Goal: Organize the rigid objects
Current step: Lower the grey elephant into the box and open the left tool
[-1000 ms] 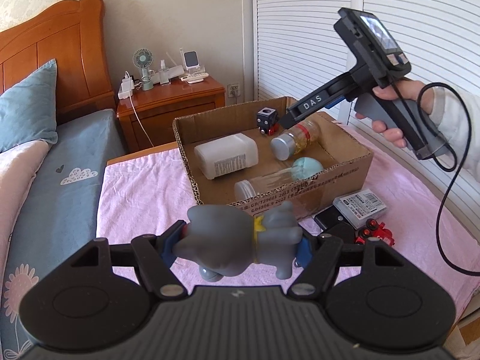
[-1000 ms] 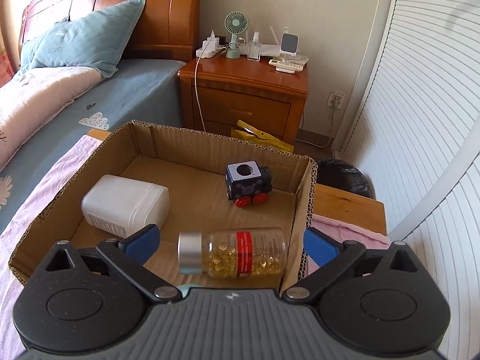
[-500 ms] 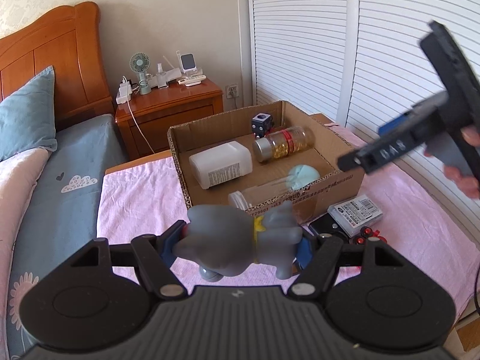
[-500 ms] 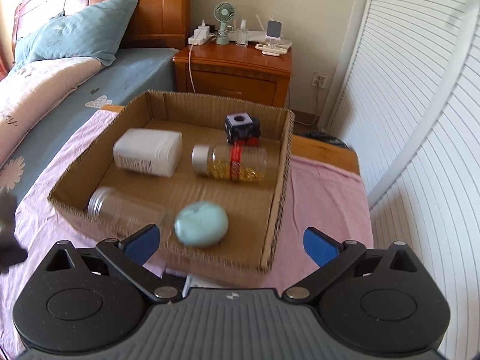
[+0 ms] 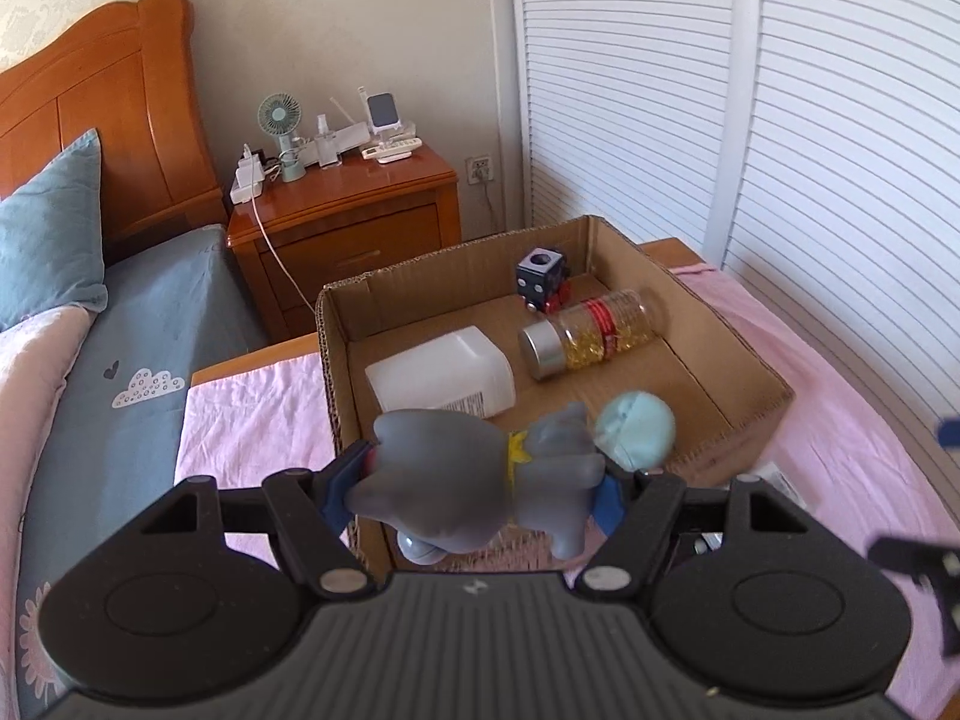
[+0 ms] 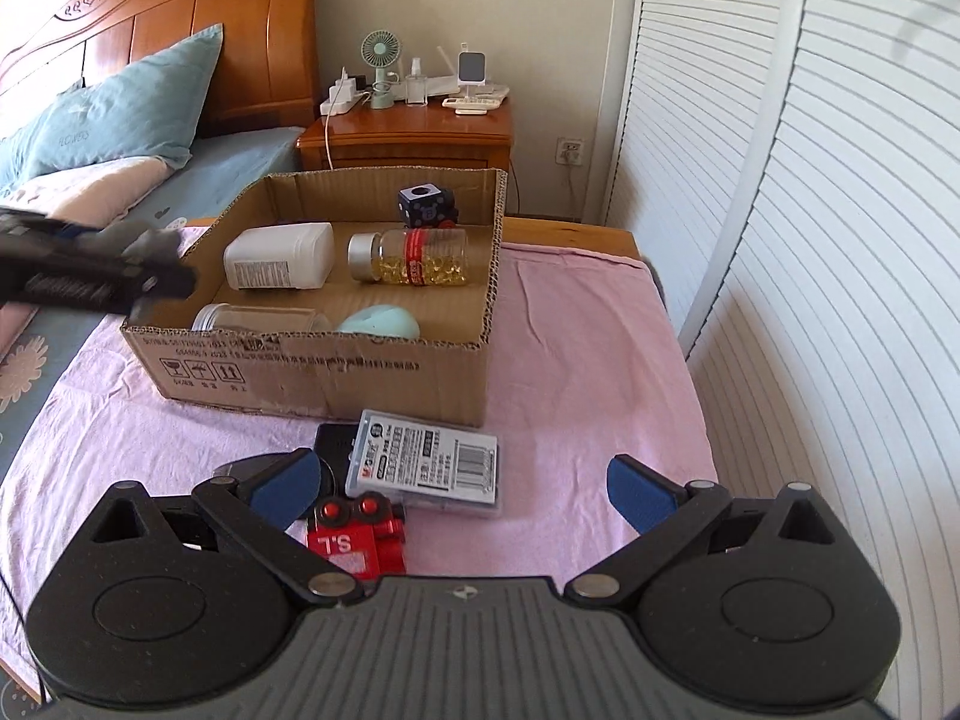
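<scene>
Over the cardboard box (image 5: 708,324) near edge, my left gripper (image 5: 480,480) clamping the grey elephant toy (image 5: 474,474), my right gripper (image 6: 462,483) wide and empty above the red toy truck (image 6: 357,534), pill bottle (image 6: 411,256) inside the box

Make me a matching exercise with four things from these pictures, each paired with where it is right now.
Things:
1. grey elephant toy
2. capsule bottle
3. red toy truck
4. mini fan

Places:
A. on the nightstand
B. lying in the cardboard box
C. clamped in the left gripper
D. on the pink cloth, outside the box

Pairs: 1-C, 2-B, 3-D, 4-A
</scene>
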A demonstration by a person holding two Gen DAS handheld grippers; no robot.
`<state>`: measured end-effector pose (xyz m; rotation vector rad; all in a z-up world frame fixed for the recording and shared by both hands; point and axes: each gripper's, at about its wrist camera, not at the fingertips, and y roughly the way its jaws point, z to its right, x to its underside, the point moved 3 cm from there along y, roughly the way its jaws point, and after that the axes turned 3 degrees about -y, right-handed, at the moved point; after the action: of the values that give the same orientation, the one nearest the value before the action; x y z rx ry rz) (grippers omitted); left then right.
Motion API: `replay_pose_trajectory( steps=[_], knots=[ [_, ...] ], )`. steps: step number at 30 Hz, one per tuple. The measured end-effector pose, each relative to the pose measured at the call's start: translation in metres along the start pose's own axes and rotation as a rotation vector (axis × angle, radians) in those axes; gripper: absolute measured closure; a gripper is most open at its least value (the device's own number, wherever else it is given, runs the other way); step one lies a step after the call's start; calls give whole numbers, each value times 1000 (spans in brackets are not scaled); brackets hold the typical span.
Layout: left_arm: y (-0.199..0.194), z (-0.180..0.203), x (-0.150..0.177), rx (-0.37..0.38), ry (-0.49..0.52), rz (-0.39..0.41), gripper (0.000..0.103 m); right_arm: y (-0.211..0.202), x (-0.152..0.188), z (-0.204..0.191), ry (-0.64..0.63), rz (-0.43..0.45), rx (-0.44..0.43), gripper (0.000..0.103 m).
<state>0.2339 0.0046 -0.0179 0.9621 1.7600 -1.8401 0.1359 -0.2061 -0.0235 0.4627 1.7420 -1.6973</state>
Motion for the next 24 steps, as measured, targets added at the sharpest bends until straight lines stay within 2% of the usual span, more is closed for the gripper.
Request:
replay_pose_trajectory(
  steps=[6, 9, 15, 24],
  knots=[
    [34, 2, -11, -35, -33, -37, 28, -1, 6, 13, 37, 3, 3, 0],
    [38, 1, -13, -70, -36, -16, 11, 0, 8, 17, 44, 5, 3, 0],
    [21, -1, -9, -67, -27, -4, 5, 0, 9, 18, 44, 7, -2, 0],
    [-20, 1, 13, -74, -32, -3, 5, 0, 12, 13, 38, 4, -12, 0]
  ],
)
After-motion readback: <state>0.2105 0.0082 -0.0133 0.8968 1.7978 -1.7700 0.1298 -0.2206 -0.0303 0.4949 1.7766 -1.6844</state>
